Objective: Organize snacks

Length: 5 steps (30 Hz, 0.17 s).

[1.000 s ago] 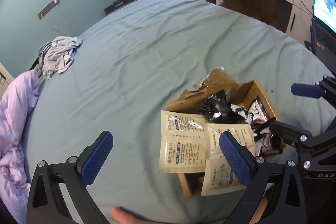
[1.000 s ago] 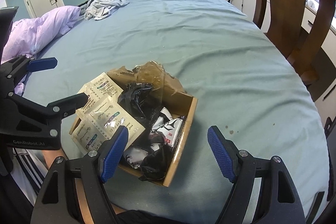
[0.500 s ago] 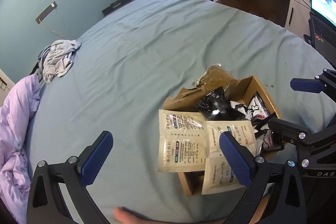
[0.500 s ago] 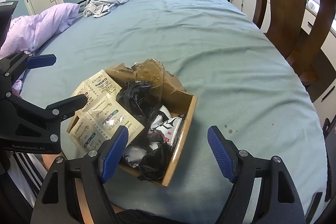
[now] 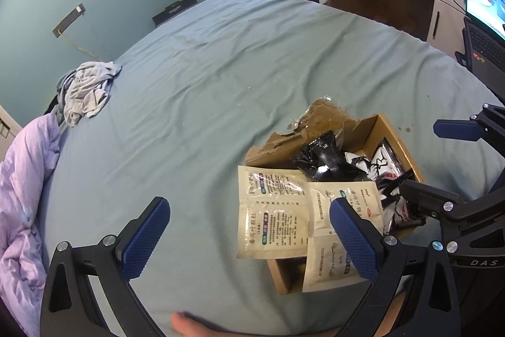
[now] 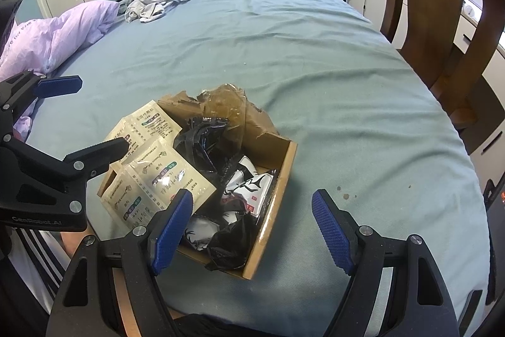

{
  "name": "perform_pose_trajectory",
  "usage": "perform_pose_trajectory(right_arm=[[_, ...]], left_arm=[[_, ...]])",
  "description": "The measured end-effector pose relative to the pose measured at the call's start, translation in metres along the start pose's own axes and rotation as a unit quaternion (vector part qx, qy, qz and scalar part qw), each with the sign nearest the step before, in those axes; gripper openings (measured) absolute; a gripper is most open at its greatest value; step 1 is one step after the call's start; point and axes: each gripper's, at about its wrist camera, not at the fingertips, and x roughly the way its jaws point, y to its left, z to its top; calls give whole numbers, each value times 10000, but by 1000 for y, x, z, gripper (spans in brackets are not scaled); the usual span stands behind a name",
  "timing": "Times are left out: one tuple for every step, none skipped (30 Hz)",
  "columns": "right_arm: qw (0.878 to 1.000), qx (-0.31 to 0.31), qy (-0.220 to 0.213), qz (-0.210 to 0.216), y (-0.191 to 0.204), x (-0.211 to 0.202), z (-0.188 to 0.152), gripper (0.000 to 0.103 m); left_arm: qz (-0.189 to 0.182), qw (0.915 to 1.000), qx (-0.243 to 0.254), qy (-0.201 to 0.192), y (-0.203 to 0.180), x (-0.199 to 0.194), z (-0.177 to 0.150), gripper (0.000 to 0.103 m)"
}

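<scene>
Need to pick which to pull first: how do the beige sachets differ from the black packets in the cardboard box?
The beige sachets lie flat on top, overhanging the box's left rim; the black packets are crumpled down inside the cardboard box. The beige sachets are joined in a sheet and carry coloured print; the black packets are loose, glossy and largely plain. Both are sealed and untouched by either gripper.

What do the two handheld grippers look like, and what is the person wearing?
Both the left gripper and the right gripper are black frames with silver bolts and two fingers faced with blue, finely textured pads. The left one's body shows white lettering in the right wrist view, partly legible. No cables show. A dark garment with white stripes shows beneath it.
</scene>
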Motion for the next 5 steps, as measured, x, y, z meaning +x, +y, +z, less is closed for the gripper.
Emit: perform_pose_trajectory(right_arm=[[10000,-6,1,-2,0,0,0,77],[10000,-13,8,-4,0,0,0,77],[10000,-19,17,-5,0,1,0,77],[10000,-26,30,-8,0,1,0,77],[10000,-35,36,-7,0,2,0,77]], left_arm=[[1,10000,-4,-14,0,-1,-1,103],[23,10000,-7,-25,1,-1,-1,103],[52,10000,-10,-29,1,-1,-1,103],[51,10000,-15,-12,1,0,-1,103],[28,10000,-24,15,2,0,-1,103]])
